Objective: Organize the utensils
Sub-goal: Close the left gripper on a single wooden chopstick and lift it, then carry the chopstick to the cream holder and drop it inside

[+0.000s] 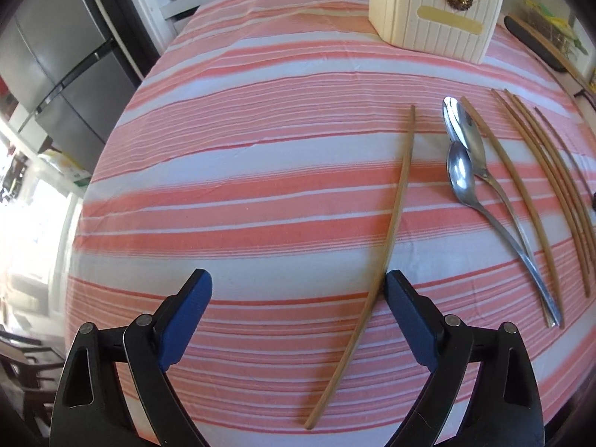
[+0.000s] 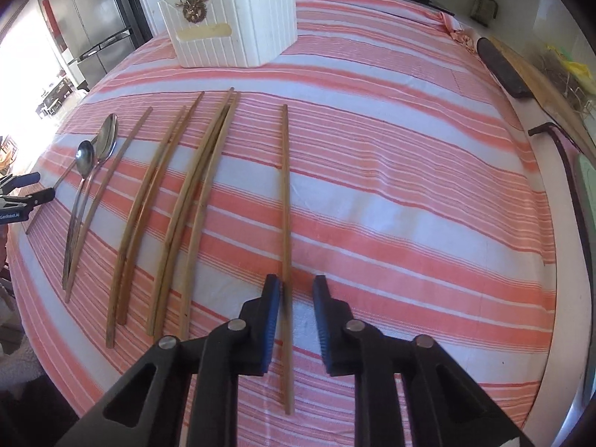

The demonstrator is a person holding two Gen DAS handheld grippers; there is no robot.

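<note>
Both tongs are spread apart, nothing clamped: left tongs (image 1: pixel 298 290) around a slim bamboo chopstick (image 1: pixel 391 223), right tongs (image 2: pixel 296 294) straddling another chopstick (image 2: pixel 285 223). More curved wooden chopsticks (image 2: pixel 178 201) and two shiny steel spoons (image 1: pixel 465 156) are laid flat on the pink-striped cloth of the desk (image 1: pixel 242 149), near a ribbed cream holder (image 2: pixel 231 22).

Glossy metal spoons (image 1: pixel 462 175) (wooden chopsticks (image 1: pixel 395 216))

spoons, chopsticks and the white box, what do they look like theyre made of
Spoons: polished metal, likely steel; mirror glare on the bowls.
Chopsticks: wood or bamboo; matte tan, faint grain.
Box: probably moulded plastic; ivory, ribbed walls, with a brassy emblem.
</note>
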